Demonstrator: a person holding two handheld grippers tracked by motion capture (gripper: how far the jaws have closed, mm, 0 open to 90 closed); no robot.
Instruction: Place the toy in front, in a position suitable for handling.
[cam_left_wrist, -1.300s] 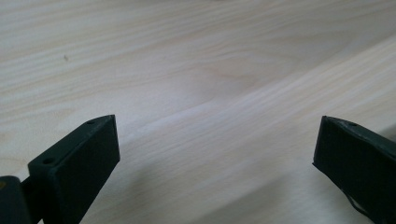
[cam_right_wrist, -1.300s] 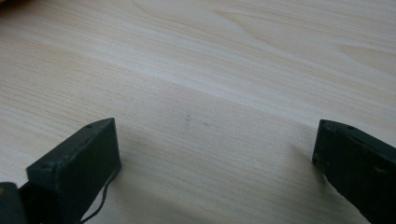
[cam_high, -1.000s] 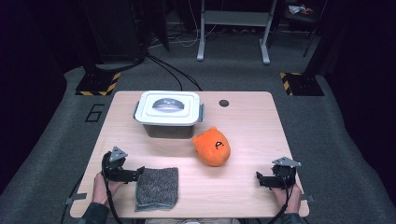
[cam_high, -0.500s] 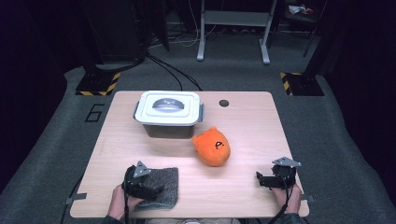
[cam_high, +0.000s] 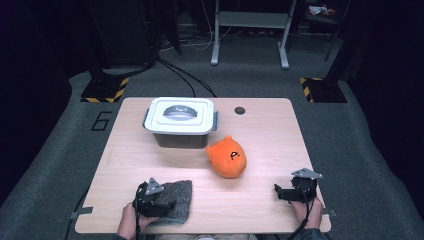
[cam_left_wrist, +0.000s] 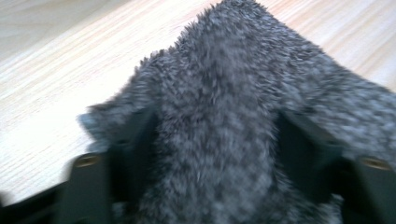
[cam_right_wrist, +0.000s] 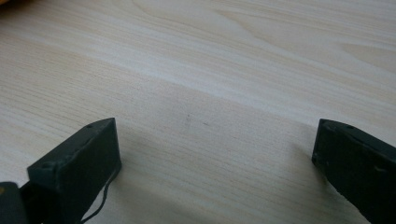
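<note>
A grey fuzzy cloth (cam_high: 179, 194) lies near the table's front left edge. My left gripper (cam_high: 161, 203) rests on the cloth's left part. Its jaws have just been closing, and in the left gripper view (cam_left_wrist: 215, 135) the cloth (cam_left_wrist: 224, 65) is bunched into a raised ridge between the two black fingers (cam_left_wrist: 140, 140), which press on its sides. My right gripper (cam_high: 279, 192) lies at the front right of the table, held by a hand. Its jaws (cam_right_wrist: 215, 140) stand wide open over bare wood with nothing between them.
An orange plush toy (cam_high: 227, 157) sits in the middle of the wooden table (cam_high: 270, 145). Behind it to the left stands a white lidded box (cam_high: 180, 120). A small round hole (cam_high: 240, 110) marks the tabletop's far side. Dark floor surrounds the table.
My left gripper has moved right from beside the cloth onto it, and its jaws have drawn in on the cloth. The right gripper has stayed put.
</note>
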